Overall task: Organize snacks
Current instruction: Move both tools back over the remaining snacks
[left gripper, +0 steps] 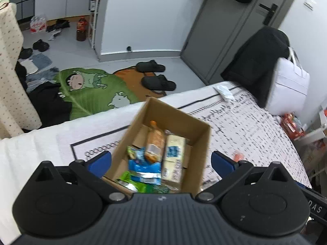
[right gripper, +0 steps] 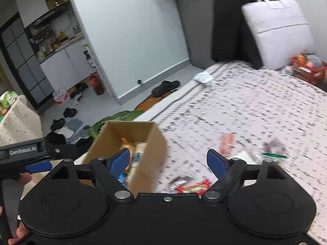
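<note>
The cardboard box [left gripper: 163,138] rests on the patterned bed [left gripper: 255,122] and holds an orange packet [left gripper: 154,145], a pale packet [left gripper: 173,157] and a blue packet [left gripper: 143,169]. The left hand-held gripper [left gripper: 161,161] hangs above it, jaws spread and empty. The right hand-held gripper [right gripper: 168,162], likewise open and empty, hangs beside the box above a red snack wrapper [right gripper: 194,187] on the bed.

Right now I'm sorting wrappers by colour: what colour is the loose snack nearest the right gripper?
Red snack, clearest in the right wrist view.

Bed [right gripper: 255,106] w/ white, black-speckled cover carries open cardboard box [left gripper: 190,130] near its floor-side edge. Loose snack packets right of box: red one [right gripper: 194,188], pink one [right gripper: 226,143], clear one [right gripper: 273,149]. Crumpled white tissue [right gripper: 203,77] at far edge.
</note>
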{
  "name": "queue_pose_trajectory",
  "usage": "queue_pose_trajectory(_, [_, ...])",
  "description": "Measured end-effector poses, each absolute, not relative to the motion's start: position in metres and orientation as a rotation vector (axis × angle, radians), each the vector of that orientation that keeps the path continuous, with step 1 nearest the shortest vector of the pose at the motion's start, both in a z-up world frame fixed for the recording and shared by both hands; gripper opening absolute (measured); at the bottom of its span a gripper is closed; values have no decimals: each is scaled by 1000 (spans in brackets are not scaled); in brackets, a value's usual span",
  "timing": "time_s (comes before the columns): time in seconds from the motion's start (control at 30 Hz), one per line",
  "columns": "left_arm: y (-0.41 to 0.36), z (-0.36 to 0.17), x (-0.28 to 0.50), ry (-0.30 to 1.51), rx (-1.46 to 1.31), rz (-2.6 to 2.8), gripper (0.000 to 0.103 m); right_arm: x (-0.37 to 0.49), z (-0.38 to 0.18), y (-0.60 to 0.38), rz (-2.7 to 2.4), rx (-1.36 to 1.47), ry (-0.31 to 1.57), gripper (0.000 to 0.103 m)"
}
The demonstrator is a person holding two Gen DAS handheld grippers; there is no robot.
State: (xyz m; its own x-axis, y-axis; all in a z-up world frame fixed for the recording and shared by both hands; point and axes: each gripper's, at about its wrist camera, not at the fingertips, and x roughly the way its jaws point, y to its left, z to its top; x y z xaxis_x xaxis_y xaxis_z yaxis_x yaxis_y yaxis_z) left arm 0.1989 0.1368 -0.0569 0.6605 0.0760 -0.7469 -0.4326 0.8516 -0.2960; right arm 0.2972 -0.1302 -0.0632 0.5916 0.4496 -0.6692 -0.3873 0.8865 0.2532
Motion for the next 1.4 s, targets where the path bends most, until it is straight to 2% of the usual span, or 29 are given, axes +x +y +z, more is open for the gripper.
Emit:
queue_pose_trajectory(0.27, [96, -54, 205, 822, -460, 247, 103, 293, -67, -173, 442, 77, 802, 87])
queue_pose_trajectory(0.6, [48, -58, 215, 843, -397, 215, 103, 301, -75, -225, 397, 144, 803, 88])
queue_pose_trajectory(0.9, [23, -72, 225, 850, -395, 198, 101, 314, -105, -252, 338, 186, 855, 86])
queue_pose_trajectory(1.17, [-6, -90, 241, 862, -387, 188, 99, 328, -127, -264, 329, 220, 895, 80])
queue_pose_trajectory(1.27, [-17, -101, 248, 877, -384, 191, 96, 337, -139, -267, 321, 224, 921, 75])
queue_pose_trajectory(1.4, [-25, -119, 258, 920, -404, 197, 92, 348, -151, -271, 296, 220, 944, 74])
